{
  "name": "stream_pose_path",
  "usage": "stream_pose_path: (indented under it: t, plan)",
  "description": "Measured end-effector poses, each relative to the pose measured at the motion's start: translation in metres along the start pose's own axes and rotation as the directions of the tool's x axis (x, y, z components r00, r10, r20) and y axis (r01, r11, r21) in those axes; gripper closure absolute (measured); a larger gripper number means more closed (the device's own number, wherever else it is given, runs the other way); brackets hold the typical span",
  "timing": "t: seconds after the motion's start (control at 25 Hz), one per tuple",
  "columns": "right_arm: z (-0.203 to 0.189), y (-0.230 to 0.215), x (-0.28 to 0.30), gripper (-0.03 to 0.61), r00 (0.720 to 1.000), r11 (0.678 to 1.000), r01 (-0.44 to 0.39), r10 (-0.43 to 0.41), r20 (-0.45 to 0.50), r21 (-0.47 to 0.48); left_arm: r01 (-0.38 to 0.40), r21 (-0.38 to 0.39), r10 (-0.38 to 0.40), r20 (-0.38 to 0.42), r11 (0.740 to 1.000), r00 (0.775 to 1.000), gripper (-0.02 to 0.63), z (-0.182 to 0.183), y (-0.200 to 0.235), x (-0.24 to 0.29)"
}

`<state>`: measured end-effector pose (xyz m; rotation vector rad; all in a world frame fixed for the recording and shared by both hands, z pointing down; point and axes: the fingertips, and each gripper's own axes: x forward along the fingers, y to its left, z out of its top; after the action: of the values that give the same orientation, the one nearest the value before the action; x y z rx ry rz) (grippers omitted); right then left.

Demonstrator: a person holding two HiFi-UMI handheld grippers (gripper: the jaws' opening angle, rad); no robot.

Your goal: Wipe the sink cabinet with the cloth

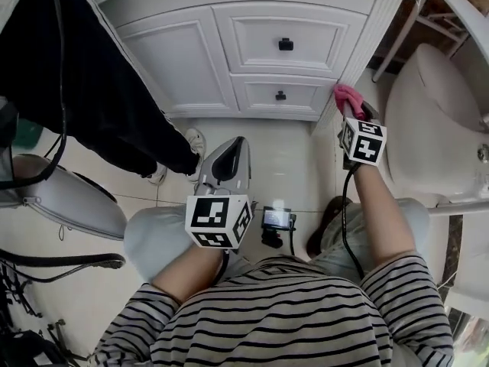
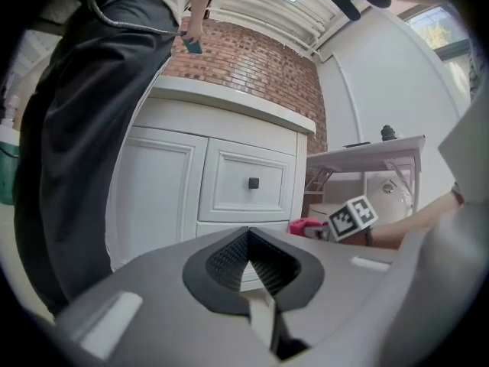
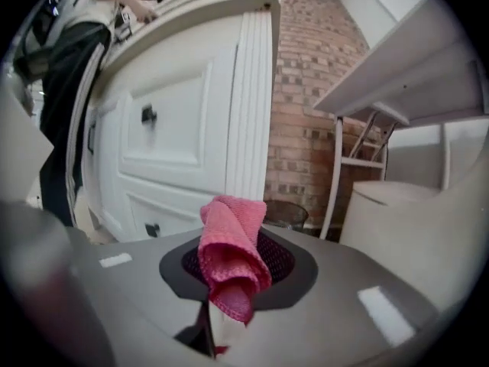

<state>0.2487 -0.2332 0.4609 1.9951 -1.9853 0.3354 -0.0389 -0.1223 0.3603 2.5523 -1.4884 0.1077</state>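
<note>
The white sink cabinet (image 1: 252, 52) fills the top of the head view, with a door at left and two drawers with dark knobs (image 1: 285, 44). My right gripper (image 1: 353, 109) is shut on a pink cloth (image 1: 348, 96), held close to the cabinet's fluted right corner post (image 1: 359, 48); I cannot tell whether the cloth touches the post. In the right gripper view the cloth (image 3: 229, 254) sticks up from the jaws, the post (image 3: 248, 105) just behind it. My left gripper (image 1: 229, 163) is shut and empty, held low over the floor in front of the cabinet (image 2: 229, 182).
A person in black trousers (image 1: 84, 75) stands at the cabinet's left. A white toilet (image 1: 432, 121) sits right of the cabinet, under a white shelf (image 3: 397, 75). Brick wall (image 3: 306, 128) lies behind. A small device (image 1: 276, 220) lies on the tiled floor.
</note>
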Motion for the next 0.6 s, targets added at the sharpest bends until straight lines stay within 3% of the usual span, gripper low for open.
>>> stream_pose_path:
  t: [0.08, 0.2, 0.28, 0.36, 0.48, 0.6]
  plan:
    - [0.052, 0.011, -0.045, 0.488, 0.990, 0.998, -0.071, 0.070, 0.119, 0.000, -0.015, 0.030, 0.014, 0.022, 0.999, 1.000, 0.620, 0.006, -0.001, -0.006]
    - [0.095, 0.038, -0.123, 0.488, 0.945, 0.982, -0.188, 0.179, 0.275, 0.005, -0.044, 0.085, 0.038, 0.067, 0.995, 0.997, 0.620, 0.018, -0.001, -0.021]
    - [0.092, 0.057, -0.164, 0.486, 0.912, 0.966, -0.256, 0.234, 0.336, 0.022, -0.062, 0.104, 0.053, 0.085, 0.993, 0.995, 0.620, 0.023, 0.000, -0.031]
    - [0.075, 0.069, -0.187, 0.486, 0.898, 0.957, -0.286, 0.248, 0.363, 0.053, -0.074, 0.112, 0.063, 0.096, 0.991, 0.993, 0.620, 0.027, 0.000, -0.037]
    - [0.050, 0.075, -0.198, 0.488, 0.906, 0.961, -0.269, 0.227, 0.357, 0.071, -0.079, 0.121, 0.066, 0.111, 0.989, 0.992, 0.620, 0.028, -0.002, -0.046]
    - [0.046, 0.079, -0.200, 0.488, 0.906, 0.969, -0.247, 0.229, 0.356, 0.005, -0.076, 0.094, 0.068, 0.089, 0.993, 0.994, 0.620, 0.015, -0.001, -0.054]
